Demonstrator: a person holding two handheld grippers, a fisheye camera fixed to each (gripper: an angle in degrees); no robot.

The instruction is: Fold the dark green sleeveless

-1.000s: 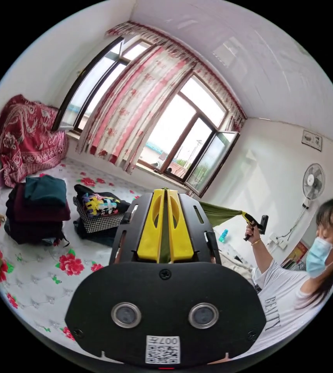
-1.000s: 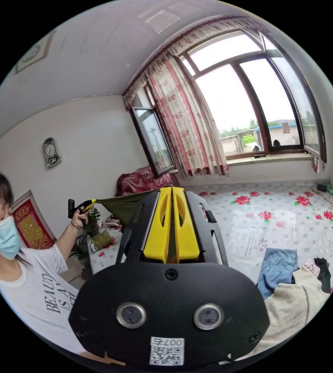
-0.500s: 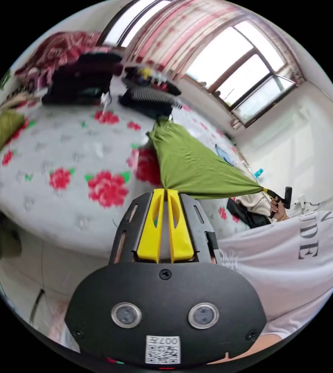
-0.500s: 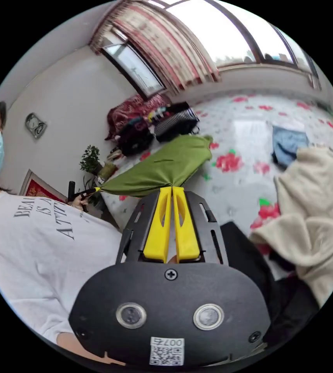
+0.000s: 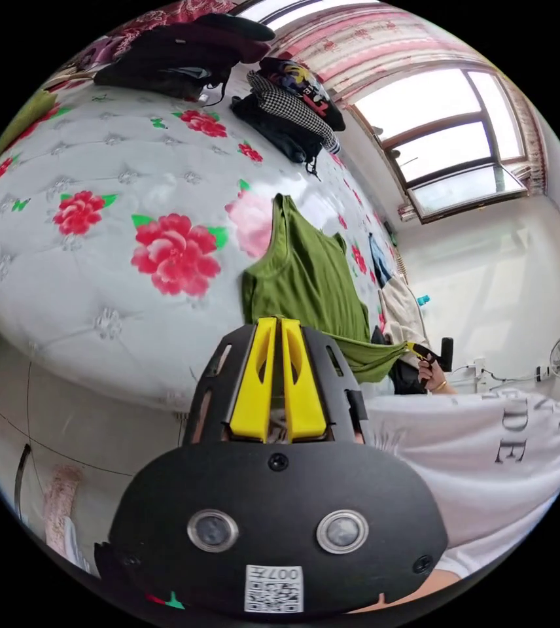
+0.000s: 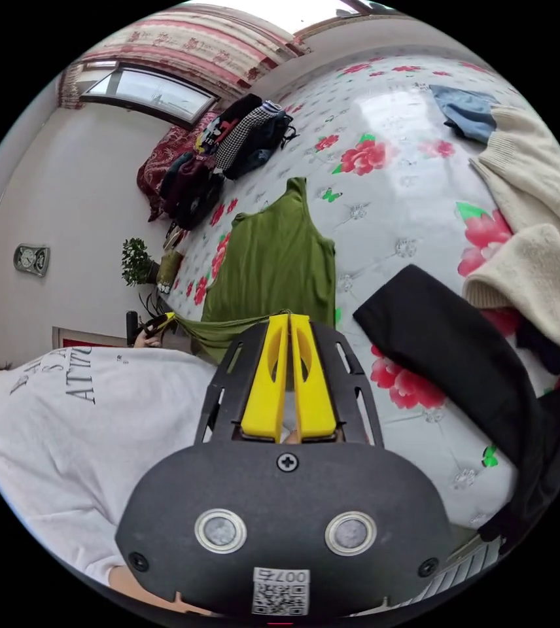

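The dark green sleeveless top (image 5: 306, 275) lies spread flat on the flowered bed cover (image 5: 97, 163), straps pointing away from me and hem at the bed's near edge. My left gripper (image 5: 279, 320) is shut on one corner of that hem. From there the hem runs taut to the right gripper (image 5: 417, 348), held in a hand. In the right gripper view the top (image 6: 273, 261) lies the same way. My right gripper (image 6: 288, 317) is shut on the other hem corner, and the left gripper (image 6: 163, 320) pinches the far one.
Folded dark clothes (image 5: 182, 46) and a checked pile (image 5: 293, 98) sit at the far side of the bed. A black garment (image 6: 450, 353), a cream sweater (image 6: 535, 196) and a blue piece (image 6: 466, 108) lie beside the top. The person's white T-shirt (image 6: 84, 418) is close.
The top was held stretched in the air; it has come down and now lies flat on the bed. Both grippers have dropped to the bed's edge, still gripping the hem.
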